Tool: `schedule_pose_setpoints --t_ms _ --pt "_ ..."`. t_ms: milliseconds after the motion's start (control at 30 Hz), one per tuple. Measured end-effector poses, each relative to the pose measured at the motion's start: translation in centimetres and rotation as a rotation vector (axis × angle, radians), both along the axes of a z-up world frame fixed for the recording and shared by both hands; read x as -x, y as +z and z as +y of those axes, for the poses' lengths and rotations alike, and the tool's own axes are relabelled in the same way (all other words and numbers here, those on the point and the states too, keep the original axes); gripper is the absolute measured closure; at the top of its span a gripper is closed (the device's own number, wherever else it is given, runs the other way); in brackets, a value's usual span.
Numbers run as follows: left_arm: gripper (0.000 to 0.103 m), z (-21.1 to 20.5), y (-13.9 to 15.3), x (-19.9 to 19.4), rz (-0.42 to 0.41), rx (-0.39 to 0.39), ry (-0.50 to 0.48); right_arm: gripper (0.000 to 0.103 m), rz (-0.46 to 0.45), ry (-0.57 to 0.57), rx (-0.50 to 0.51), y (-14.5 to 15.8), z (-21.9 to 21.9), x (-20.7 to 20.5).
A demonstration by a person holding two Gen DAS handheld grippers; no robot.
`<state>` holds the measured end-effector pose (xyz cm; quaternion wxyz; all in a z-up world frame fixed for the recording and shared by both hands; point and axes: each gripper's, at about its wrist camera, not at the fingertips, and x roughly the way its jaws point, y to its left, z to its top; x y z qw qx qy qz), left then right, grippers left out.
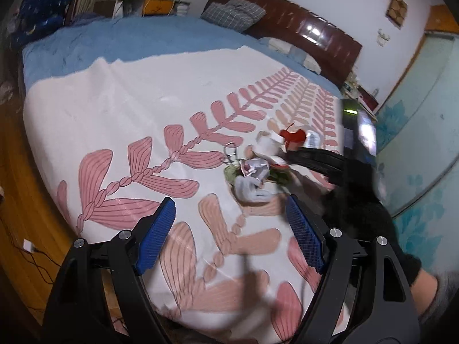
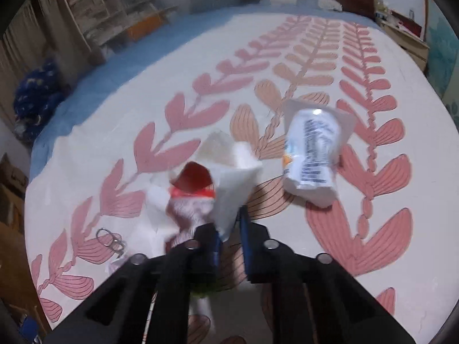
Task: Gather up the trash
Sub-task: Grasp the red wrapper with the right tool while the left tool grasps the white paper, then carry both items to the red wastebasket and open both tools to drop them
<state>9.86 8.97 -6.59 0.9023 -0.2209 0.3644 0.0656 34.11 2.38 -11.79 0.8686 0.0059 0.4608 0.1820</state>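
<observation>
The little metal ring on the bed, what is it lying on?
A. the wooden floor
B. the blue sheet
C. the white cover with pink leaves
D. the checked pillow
C: the metal ring lies on the white cover with pink leaves, on a pink leaf beside the crumpled trash pile, away from the blue sheet.

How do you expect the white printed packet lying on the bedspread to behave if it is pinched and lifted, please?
The white printed packet looks crumpled and thin-walled, so it would probably crush between the fingers rather than stay stiff. It seems light for its size. Its glossy highlight suggests a slick film that might slip. Its flattened shape on the soft bedspread makes rolling unlikely.
</observation>
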Motion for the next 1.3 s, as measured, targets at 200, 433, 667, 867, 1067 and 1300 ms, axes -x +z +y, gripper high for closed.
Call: schedule_pose_setpoints --t_ms 200,433,667,867,1067,1300 --pt "0.024 -0.9 -2.4 -3.7 0.081 -0.002 -0.054 0.098 -0.103 0.033 -0.077 2.9 -6.2 6.4" --pt "0.023 -1.4 -4.3 -7.7 0.166 -0.052 -0.043 0.098 0.002 -0.081 -0.274 3.5 -17.4 14.8" --pt "0.070 -2.1 -5.2 -8.3 0.213 -0.128 -0.029 0.097 0.061 -0.123 -0.264 2.0 -21.5 20.5" --pt "0.081 -1.6 -5.0 -7.3 0.201 -0.097 -0.021 0.097 0.059 -0.106 -0.256 1.9 -21.6 21.2" --pt "0.082 -2.0 -3.7 -4.6 0.160 -0.084 -0.018 0.097 0.036 -0.115 -0.269 3.0 -23.0 22.5" --pt "0.082 -3.5 -0.7 -0.5 0.083 -0.063 -0.033 0.097 0.004 -0.150 -0.294 6.3 -29.1 26.4"
